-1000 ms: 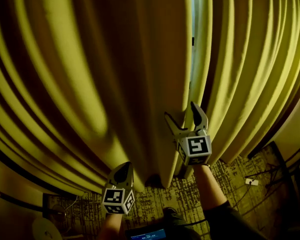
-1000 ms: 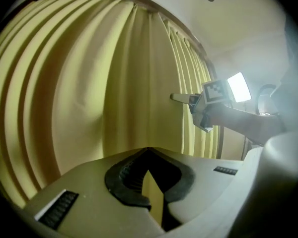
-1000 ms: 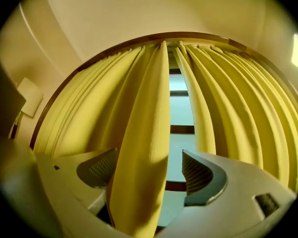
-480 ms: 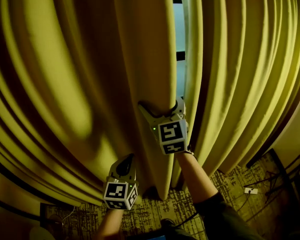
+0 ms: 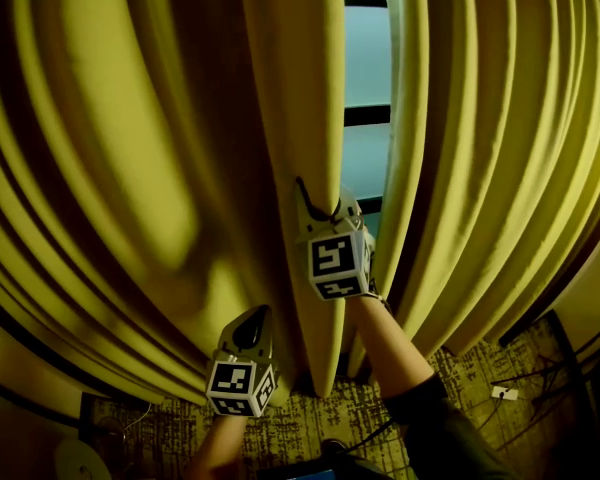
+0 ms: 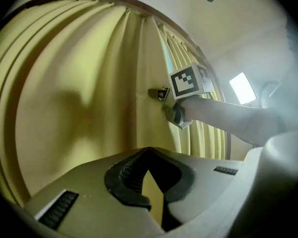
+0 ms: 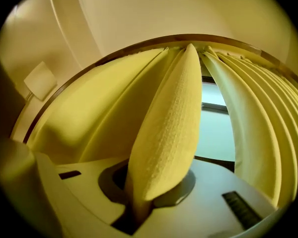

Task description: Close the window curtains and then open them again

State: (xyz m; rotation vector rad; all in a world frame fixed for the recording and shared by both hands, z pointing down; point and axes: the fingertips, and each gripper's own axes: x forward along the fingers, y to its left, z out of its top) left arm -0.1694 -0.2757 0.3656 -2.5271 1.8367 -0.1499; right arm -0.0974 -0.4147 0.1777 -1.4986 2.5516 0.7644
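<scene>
Two yellow pleated curtains hang in front of me, the left curtain (image 5: 160,168) and the right curtain (image 5: 500,148), with a strip of window (image 5: 365,68) showing between them. My right gripper (image 5: 325,200) has just been closing its jaws and is shut on the left curtain's edge fold (image 5: 300,88). In the right gripper view that fold (image 7: 169,128) runs down into the pinched jaws (image 7: 144,192). My left gripper (image 5: 248,330) hangs lower left, shut and empty, close to the left curtain's folds. The left gripper view shows its closed jaws (image 6: 149,182) and the right gripper (image 6: 161,94) on the curtain's edge.
Patterned carpet (image 5: 450,368) lies below the curtain hems, with cables (image 5: 540,368) at the right. A white round object (image 5: 80,460) sits at the bottom left. A pale wall plate (image 7: 38,79) shows beside the curtain rail, and a bright panel (image 6: 242,88) glows past my right arm.
The right gripper rose along the left curtain's edge and closed on its fold. The window gap looks wider. The left gripper rose a little, then stayed put.
</scene>
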